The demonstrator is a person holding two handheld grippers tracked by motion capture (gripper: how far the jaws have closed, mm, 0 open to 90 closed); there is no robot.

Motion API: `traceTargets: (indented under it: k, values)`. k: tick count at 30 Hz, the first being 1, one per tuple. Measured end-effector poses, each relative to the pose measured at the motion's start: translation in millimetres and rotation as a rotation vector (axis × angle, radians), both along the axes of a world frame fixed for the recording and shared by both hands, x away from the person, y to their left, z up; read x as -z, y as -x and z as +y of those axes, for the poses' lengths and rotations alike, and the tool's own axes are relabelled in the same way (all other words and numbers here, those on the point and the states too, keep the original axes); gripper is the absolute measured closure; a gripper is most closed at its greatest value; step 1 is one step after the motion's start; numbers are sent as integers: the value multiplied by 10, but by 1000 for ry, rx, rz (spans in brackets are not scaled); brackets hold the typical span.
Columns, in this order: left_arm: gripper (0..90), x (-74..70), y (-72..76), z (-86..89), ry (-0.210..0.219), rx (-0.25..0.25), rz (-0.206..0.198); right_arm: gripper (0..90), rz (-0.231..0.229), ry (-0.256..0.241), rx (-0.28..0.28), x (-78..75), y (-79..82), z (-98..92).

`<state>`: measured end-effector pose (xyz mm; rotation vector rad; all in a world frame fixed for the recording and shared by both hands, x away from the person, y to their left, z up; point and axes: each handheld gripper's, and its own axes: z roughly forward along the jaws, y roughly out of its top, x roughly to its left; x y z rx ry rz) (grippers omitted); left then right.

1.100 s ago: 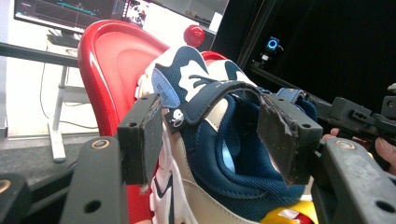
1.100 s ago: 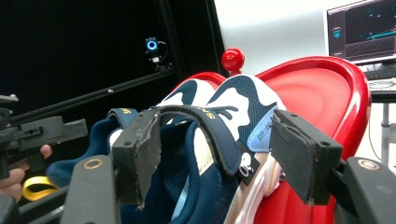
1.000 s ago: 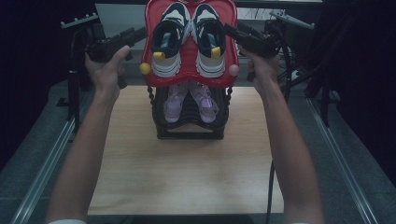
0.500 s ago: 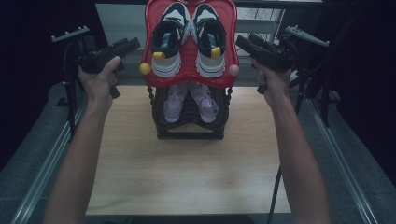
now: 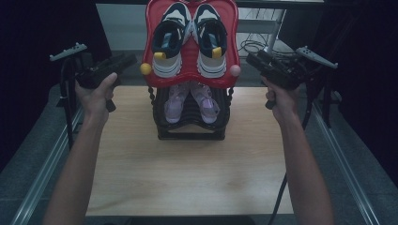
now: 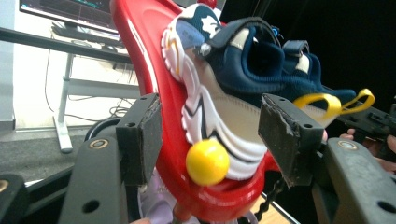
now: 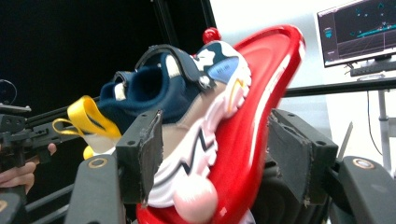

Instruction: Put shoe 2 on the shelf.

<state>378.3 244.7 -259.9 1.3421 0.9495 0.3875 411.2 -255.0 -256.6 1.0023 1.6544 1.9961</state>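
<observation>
A red tray [image 5: 237, 47] tops a black shoe rack [image 5: 190, 129] and carries a pair of navy and white sneakers [image 5: 169, 42]. Lilac shoes [image 5: 176, 101] sit on the tier below. A yellow ball [image 5: 146, 69] and a pink ball [image 5: 234, 70] mark the tray's lower corners. My left gripper [image 5: 127, 60] hovers open just left of the tray, not touching it. My right gripper [image 5: 251, 58] is open, a little off the tray's right side. In the left gripper view the yellow ball [image 6: 207, 162] lies between the open jaws, farther off; in the right gripper view the pink ball [image 7: 195, 198] does.
The rack stands at the back middle of a wooden table [image 5: 187, 178]. Metal rails [image 5: 42, 173] run along both table sides. A monitor [image 7: 355, 30] and desk legs stand behind. A cable [image 5: 281, 192] trails down beside the right forearm.
Both grippers have drawn outward from the tray's side edges, the left one to the left and the right one to the right. The tray and shoes have stayed in place.
</observation>
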Motion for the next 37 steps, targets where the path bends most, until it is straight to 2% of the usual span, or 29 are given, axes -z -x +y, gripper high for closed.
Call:
traceTargets:
  k: [7, 8, 12, 15, 19, 23, 37]
  values:
    - [395, 180, 107, -10, -17, 6, 4, 355, 22, 5, 11, 260, 33, -130]
    - [395, 180, 107, -10, -17, 6, 4, 355, 22, 5, 11, 260, 33, -130]
    - [395, 354, 191, -41, -45, -1, 10, 354, 58, 22, 14, 455, 52, -178]
    - [394, 418, 202, -35, -46, -1, 16, 354, 73, 28, 15, 548, 60, -195]
    - [395, 584, 196, 20, -31, -8, 48, 354, 91, 32, 17, 674, 59, -204]
    - [396, 648, 188, 46, -26, -10, 62, 353, 118, 51, 18, 783, 37, -187]
    - [390, 665, 220, 72, -24, -2, 70, 348, 107, 43, 20, 773, 16, -168]
